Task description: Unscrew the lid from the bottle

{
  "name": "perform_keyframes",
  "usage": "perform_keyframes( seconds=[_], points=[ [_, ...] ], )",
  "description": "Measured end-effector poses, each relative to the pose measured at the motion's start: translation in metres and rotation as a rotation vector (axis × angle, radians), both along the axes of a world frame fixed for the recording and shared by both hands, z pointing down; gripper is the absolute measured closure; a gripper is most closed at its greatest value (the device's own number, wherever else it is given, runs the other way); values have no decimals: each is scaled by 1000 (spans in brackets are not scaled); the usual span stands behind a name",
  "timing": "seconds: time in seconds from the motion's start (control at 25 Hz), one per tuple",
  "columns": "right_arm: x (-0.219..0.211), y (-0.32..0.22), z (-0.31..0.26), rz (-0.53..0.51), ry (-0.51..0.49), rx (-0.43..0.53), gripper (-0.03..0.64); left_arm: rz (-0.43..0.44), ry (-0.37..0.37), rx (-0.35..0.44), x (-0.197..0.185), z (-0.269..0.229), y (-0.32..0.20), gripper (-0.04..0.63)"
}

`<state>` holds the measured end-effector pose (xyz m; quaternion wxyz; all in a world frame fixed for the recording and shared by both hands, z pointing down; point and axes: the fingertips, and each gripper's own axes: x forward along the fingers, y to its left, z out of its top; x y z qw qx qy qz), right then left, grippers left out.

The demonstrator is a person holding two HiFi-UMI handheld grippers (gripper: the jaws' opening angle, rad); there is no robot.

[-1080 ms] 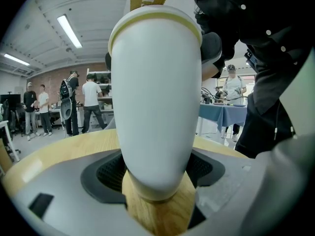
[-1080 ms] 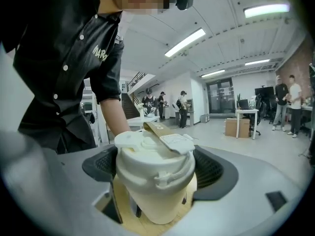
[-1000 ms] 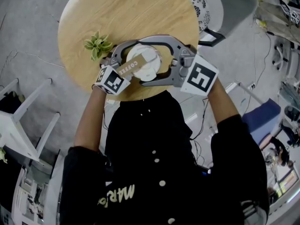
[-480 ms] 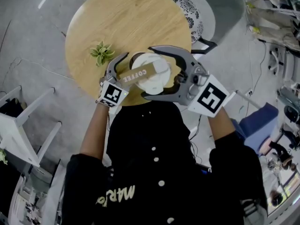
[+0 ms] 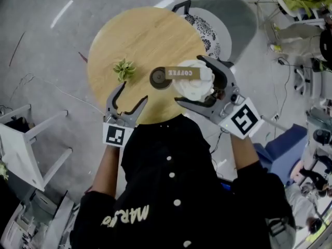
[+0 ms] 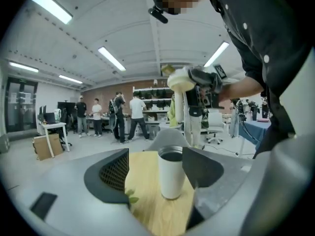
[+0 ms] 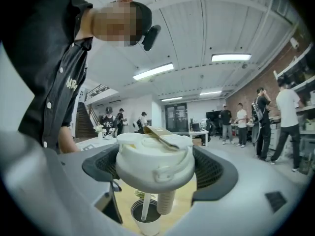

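The bottle [image 5: 160, 79] stands upright on the round wooden surface [image 5: 140, 35], its long axis vertical and its open mouth facing up. The white lid [image 5: 199, 87] is off it and held in the air just to its right. The right tool [image 5: 189, 81] is clamped on the lid's rim from both sides and keeps it level, top side up. The brown strap [image 5: 181, 72] on the lid lies across its top and reaches out over the bottle's mouth. The left tool [image 5: 132, 95] hangs near the surface's front edge, apart from the bottle. Its jaws stand wide with nothing gripped and have just eased slightly inward. The left gripper view frames the bottle in the gap between those jaws, but the head view shows it standing beyond their tips. Only the right gripper view shows the lid's underside, where a thin straw [image 7: 144, 205] and a ribbed tube [image 7: 166, 203] hang down above the open mouth. There is one bottle, one lid, one small plant [image 5: 123, 69] to the bottle's left, and two tools.
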<state>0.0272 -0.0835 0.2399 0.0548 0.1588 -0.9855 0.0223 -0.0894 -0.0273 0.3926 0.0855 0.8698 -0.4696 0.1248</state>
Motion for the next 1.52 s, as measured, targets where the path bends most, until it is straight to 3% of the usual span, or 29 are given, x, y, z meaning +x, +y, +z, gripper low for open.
perform_keyframes(
  seconds=[0.2,0.36,0.44,0.6,1.0,1.24,1.52],
  points=[
    [24,-15,-27,199,-20,38,158,-132,-52,140,-48,-84,-3,418],
    [52,-18,-48,323,-91,78,158,-286,-17,215,-70,-133,-5,559],
    [73,-15,-56,380,-117,81,158,-336,15,224,-67,-154,-2,584],
    [96,-9,-68,443,-129,91,158,-379,34,218,-72,-185,3,591],
    [97,-2,-82,557,-146,103,158,-440,8,193,-129,-217,17,591],
    [138,13,-91,597,-165,123,158,-460,1,214,-101,-226,34,591],
    [146,14,-90,614,-169,119,158,-449,-5,229,-93,-230,32,591]
  ],
)
